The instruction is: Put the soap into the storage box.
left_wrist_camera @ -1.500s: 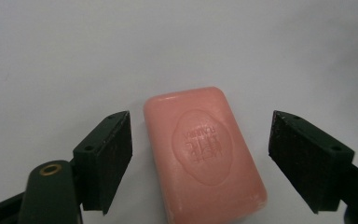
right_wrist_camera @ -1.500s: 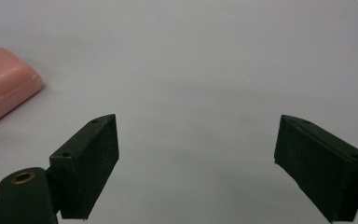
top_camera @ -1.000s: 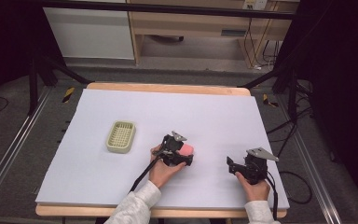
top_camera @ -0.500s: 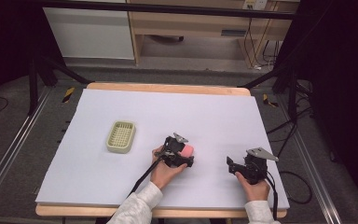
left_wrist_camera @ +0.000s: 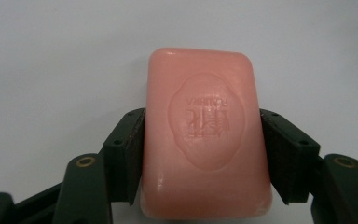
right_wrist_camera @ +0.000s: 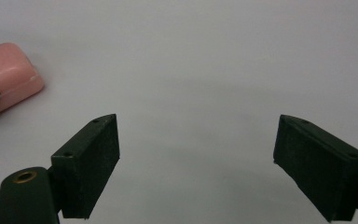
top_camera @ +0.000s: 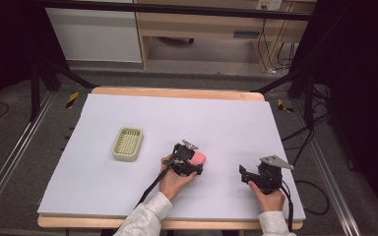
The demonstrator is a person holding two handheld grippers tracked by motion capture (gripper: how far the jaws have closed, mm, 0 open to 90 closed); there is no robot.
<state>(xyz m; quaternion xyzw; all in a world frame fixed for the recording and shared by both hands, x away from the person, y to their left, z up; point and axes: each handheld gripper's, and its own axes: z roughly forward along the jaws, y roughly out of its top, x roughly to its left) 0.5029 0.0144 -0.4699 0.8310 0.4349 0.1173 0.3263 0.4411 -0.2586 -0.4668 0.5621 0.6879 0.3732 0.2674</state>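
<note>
A pink bar of soap [top_camera: 199, 158] with an embossed oval stamp lies flat on the white table near the front middle. My left gripper [top_camera: 193, 162] is shut on it. In the left gripper view the two black jaws press on the long sides of the soap [left_wrist_camera: 205, 135], so the left gripper [left_wrist_camera: 203, 119] holds its near half. My right gripper [top_camera: 244, 173] rests low at the front right, open and with nothing in it. In the right gripper view the right gripper [right_wrist_camera: 198, 140] has bare table between its jaws, and the soap [right_wrist_camera: 9, 70] lies at the far left.
A pale green slatted soap dish [top_camera: 127, 144] sits on the table left of the soap, about a hand's width away. The white table top [top_camera: 177, 113] stretches back to a wooden edge. Dark frame legs and cables stand beyond the sides.
</note>
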